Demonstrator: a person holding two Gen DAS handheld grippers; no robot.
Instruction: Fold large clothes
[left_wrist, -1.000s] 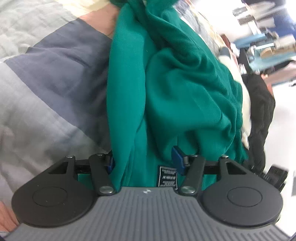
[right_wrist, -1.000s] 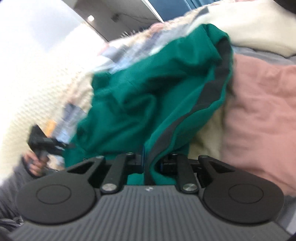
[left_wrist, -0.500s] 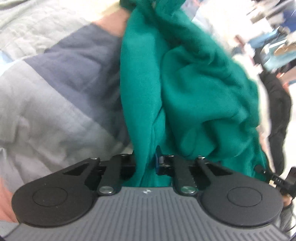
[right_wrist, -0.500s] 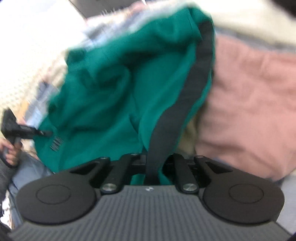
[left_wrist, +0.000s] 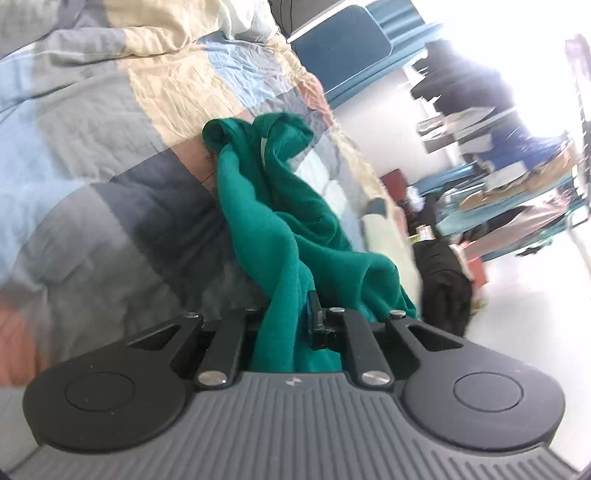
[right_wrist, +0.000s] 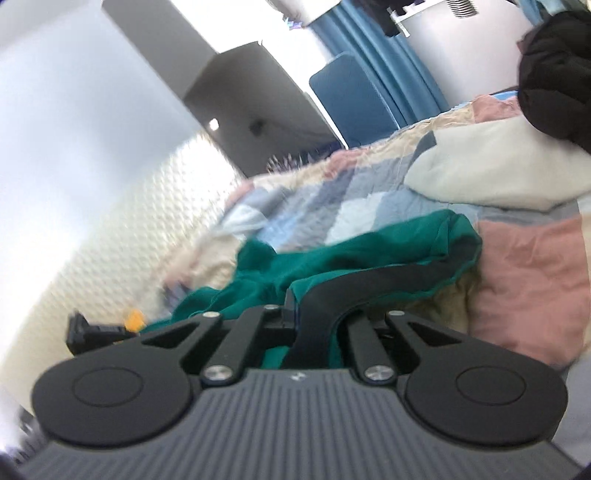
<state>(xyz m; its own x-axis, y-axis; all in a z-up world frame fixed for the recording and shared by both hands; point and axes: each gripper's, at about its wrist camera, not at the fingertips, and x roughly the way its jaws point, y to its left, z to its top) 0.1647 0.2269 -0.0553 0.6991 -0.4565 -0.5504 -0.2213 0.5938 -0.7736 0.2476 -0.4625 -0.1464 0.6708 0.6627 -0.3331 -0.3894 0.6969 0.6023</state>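
A green garment (left_wrist: 280, 221) with a black side stripe (right_wrist: 388, 280) lies bunched on the patchwork quilt (left_wrist: 110, 184). In the left wrist view one end of it is drawn up into my left gripper (left_wrist: 291, 314), which is shut on a fold of green fabric. In the right wrist view my right gripper (right_wrist: 314, 314) is shut on the black stripe at the garment's (right_wrist: 369, 254) near edge. The cloth runs from each gripper down to the bed, its far end resting in a twisted heap. The fabric hides both sets of fingertips.
A black garment (left_wrist: 443, 280) hangs off the bed's side. A cream cloth (right_wrist: 498, 166) and a black jacket (right_wrist: 554, 74) lie on the quilt (right_wrist: 535, 277) at the right. A blue headboard (left_wrist: 343, 55) and cluttered shelves (left_wrist: 517, 166) stand beyond the bed.
The left jaws went from wide apart to closed on the green fabric. Both grippers have risen and drawn back, pulling the garment up off the quilt, so more of the room shows.
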